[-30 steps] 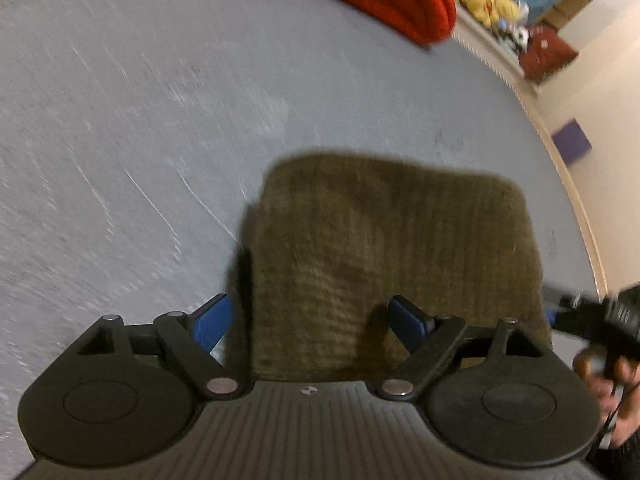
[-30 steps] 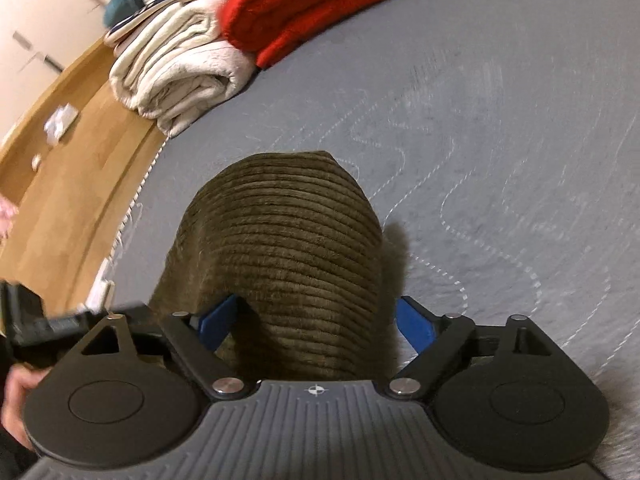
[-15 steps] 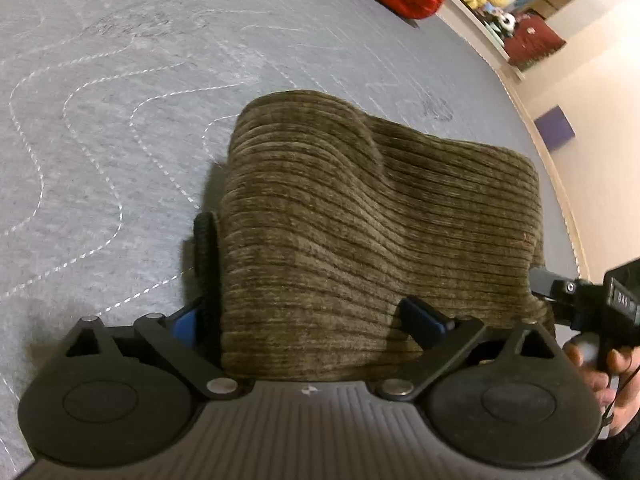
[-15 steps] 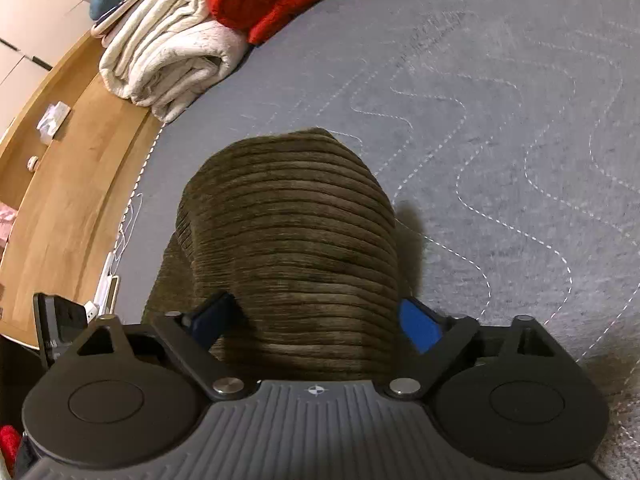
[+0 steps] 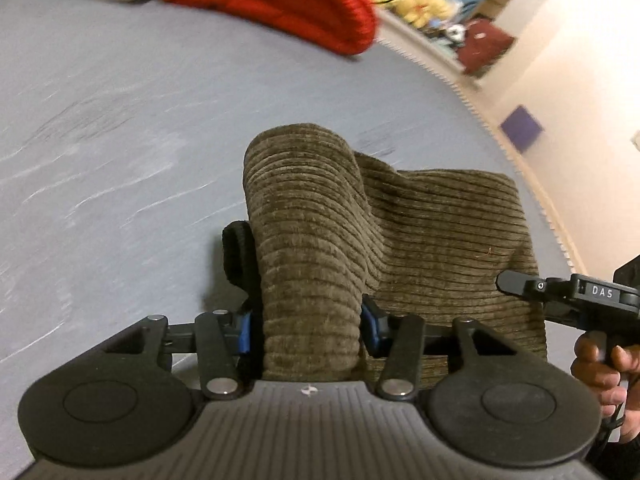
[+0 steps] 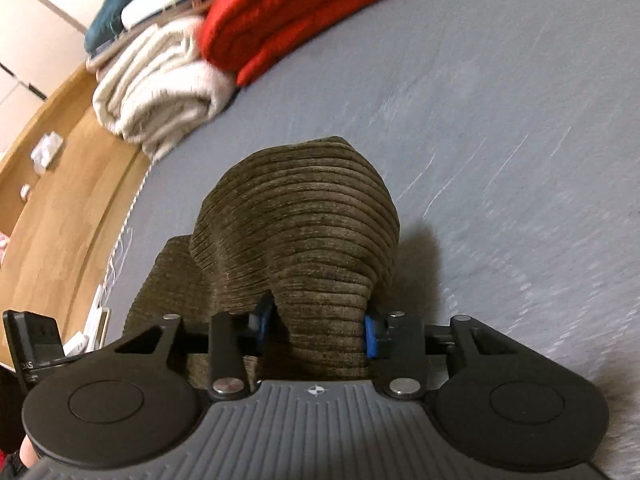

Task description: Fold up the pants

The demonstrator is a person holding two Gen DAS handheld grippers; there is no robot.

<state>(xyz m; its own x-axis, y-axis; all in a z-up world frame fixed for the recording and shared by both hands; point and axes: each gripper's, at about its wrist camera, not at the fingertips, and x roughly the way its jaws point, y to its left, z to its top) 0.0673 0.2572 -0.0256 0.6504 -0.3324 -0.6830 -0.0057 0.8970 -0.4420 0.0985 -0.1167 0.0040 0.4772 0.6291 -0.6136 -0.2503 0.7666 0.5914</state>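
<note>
Folded brown corduroy pants (image 5: 440, 232) lie on the grey bed cover (image 5: 120, 140). My left gripper (image 5: 307, 330) is closing its jaws on the near left edge, and the blue pads (image 5: 245, 332) squeeze a raised ridge of cloth between them. A black strip of fabric (image 5: 236, 252) sticks out beside that ridge. In the right wrist view the pants (image 6: 304, 208) bulge up, and my right gripper (image 6: 316, 328) is closing with the near right edge pinched between its pads. That right gripper (image 5: 560, 296) also shows in the left wrist view, held by a hand (image 5: 600, 364).
A red knitted blanket (image 6: 296, 12) and a rolled cream towel (image 6: 160, 92) lie at the far side of the bed. The bed's edge and a wooden floor (image 6: 60, 184) run along the left in the right wrist view. Toys (image 5: 420, 4) sit beyond the bed.
Both grippers' jaws have come in from wide apart onto the pants' near edge, bunching the cloth into raised ridges. The left gripper has shifted sideways along the bed.
</note>
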